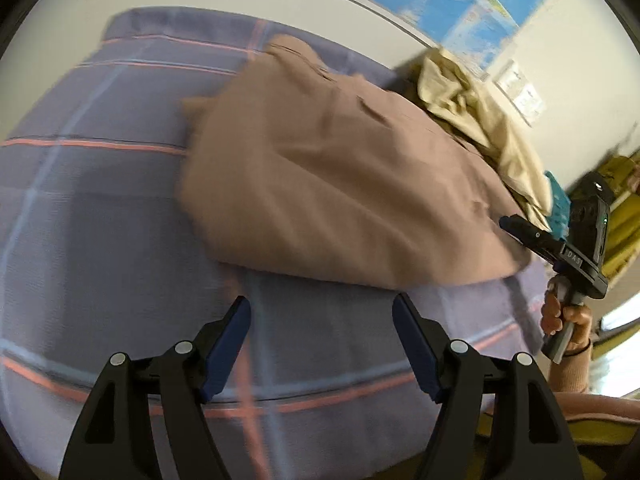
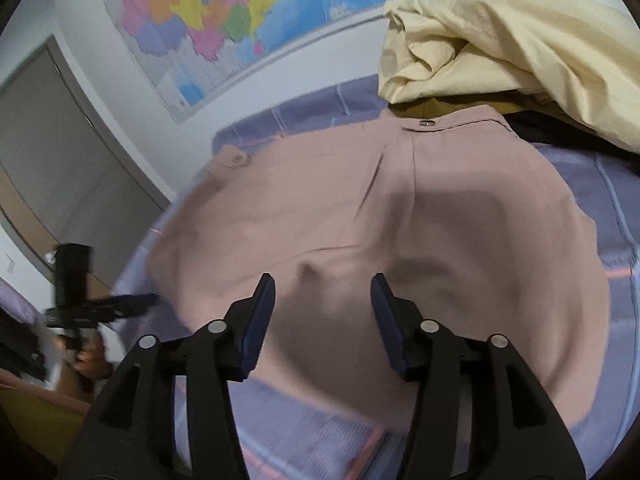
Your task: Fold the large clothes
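A dusty-pink garment lies folded on a bed with a purple plaid sheet; its waistband with a button points to the far side. My left gripper hovers open over bare sheet just short of the garment's near edge, nothing between its fingers. My right gripper stands open just above the pink garment, near a small pucker in the cloth; its pads do not press on anything. In the left wrist view one of the right gripper's fingers reaches the garment's right edge.
A crumpled cream garment is heaped at the far end of the bed over darker clothes. A coloured map hangs on the white wall, with a grey door at left. A hand holds the right gripper's handle.
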Tool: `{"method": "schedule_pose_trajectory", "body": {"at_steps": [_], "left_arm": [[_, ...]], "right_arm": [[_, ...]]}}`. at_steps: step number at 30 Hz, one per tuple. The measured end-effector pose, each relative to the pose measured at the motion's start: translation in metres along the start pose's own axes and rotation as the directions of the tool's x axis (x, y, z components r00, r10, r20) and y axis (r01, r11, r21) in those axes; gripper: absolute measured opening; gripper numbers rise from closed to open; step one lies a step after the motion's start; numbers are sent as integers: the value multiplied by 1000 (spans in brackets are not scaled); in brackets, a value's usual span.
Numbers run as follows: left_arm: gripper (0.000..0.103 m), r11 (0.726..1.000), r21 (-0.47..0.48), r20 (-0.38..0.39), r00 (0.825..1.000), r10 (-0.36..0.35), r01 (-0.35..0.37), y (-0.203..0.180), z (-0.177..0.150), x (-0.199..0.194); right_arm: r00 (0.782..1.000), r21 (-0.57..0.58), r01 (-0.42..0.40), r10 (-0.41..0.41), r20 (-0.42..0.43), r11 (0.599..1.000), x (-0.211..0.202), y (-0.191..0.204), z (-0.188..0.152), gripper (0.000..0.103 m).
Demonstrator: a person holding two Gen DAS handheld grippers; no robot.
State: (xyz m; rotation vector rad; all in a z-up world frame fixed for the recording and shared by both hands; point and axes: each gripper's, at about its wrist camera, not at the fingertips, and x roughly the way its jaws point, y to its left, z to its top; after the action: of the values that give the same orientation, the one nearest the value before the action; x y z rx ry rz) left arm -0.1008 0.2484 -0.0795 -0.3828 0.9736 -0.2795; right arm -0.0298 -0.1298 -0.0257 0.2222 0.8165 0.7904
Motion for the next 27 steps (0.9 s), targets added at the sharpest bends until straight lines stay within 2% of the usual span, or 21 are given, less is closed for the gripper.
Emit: {"method": "schedule_pose_trajectory", "body": {"at_steps": [3,8,14,18,23,27], "left_arm": [[72,1000,15,-16,1000,-20,21,-10,6,11],[83,998,4,-15,998,-64,64,-20,15,24],[90,989,-65,0,992,-130,130,-16,29,33],[93,988,-71,12,991,-136,137,-17,35,37],[93,983,-98,36,988,-150,152,-13,46,41],[93,982,-124,51,989,-140,146,-11,52,43]], "right_arm": [[1000,12,-6,6,25,1000,-18,-1,-6,56],[999,62,7,-10,51,998,-43,-11,-28,56],[996,163,-63,52,67,985,-67,-26,-53,60],[995,246,-99,91,44,964,-74,-40,-73,66],[997,326,-70,58,45,943,-73,-54,-82,70],[998,346,-41,20,67,937,-67,-61,-75,69]]}}
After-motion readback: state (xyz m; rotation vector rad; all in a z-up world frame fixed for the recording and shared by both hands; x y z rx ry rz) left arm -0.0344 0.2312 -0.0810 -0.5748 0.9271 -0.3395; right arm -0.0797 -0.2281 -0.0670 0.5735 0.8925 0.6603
